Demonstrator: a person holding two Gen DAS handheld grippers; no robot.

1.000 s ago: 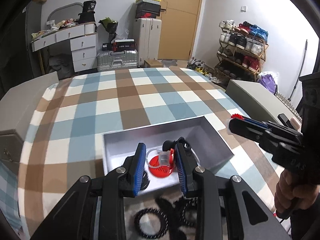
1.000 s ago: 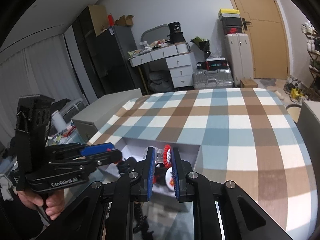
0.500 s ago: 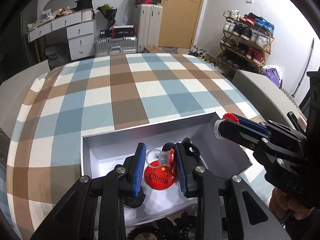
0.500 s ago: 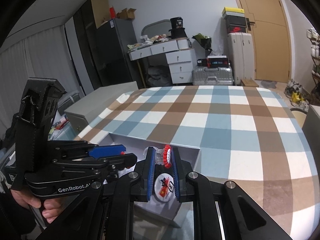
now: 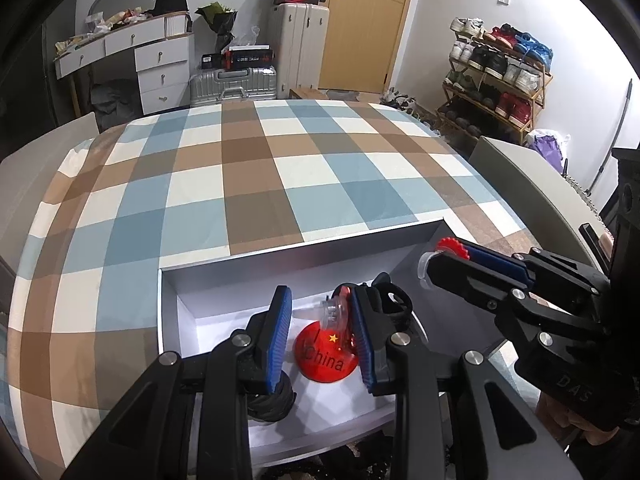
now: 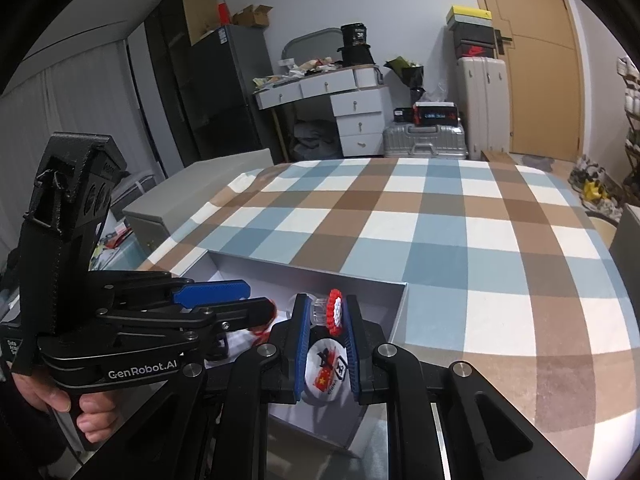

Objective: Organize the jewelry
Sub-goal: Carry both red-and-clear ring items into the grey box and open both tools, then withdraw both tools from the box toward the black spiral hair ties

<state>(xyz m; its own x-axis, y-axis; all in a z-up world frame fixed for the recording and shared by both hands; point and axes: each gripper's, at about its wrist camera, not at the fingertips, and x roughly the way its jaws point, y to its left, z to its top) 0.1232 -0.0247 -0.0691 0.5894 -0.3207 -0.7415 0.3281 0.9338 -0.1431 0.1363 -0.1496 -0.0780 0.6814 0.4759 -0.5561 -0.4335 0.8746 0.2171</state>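
Over the last second both tongs have moved forward over the grey box [image 5: 304, 252] on the checked bed: the right tongs [image 6: 325, 314] clamp a red-rimmed clip [image 6: 334, 311], while the left tongs [image 5: 320, 320] stand wide above the red China badge [image 5: 326, 358], so a drop-in looks close.

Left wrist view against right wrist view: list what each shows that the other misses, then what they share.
Only the left wrist view shows the round red badge printed "China", a dark coiled hair tie beside it, and the shoe rack by the wall.

Only the right wrist view shows the white round badge with a flag design, the tall dark cabinet and the person's hand on the left hand-held gripper.

Both show the open grey box, the checked blue-brown-white cloth and the right hand-held gripper's small red beaded piece.
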